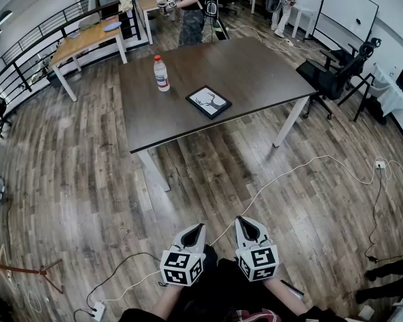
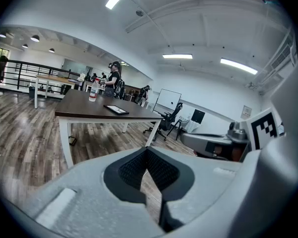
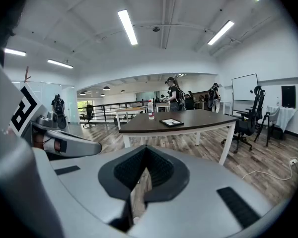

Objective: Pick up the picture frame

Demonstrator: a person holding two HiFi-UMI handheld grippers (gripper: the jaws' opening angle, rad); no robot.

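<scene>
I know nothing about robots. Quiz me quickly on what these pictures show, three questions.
1. What stands on the table near the picture frame?
2. The left gripper and the right gripper are: A) wide open, B) shut and empty, C) holding the frame.
3. True or false: the picture frame stands upright.
Key: 1, a bottle; 2, B; 3, false, it lies flat.
</scene>
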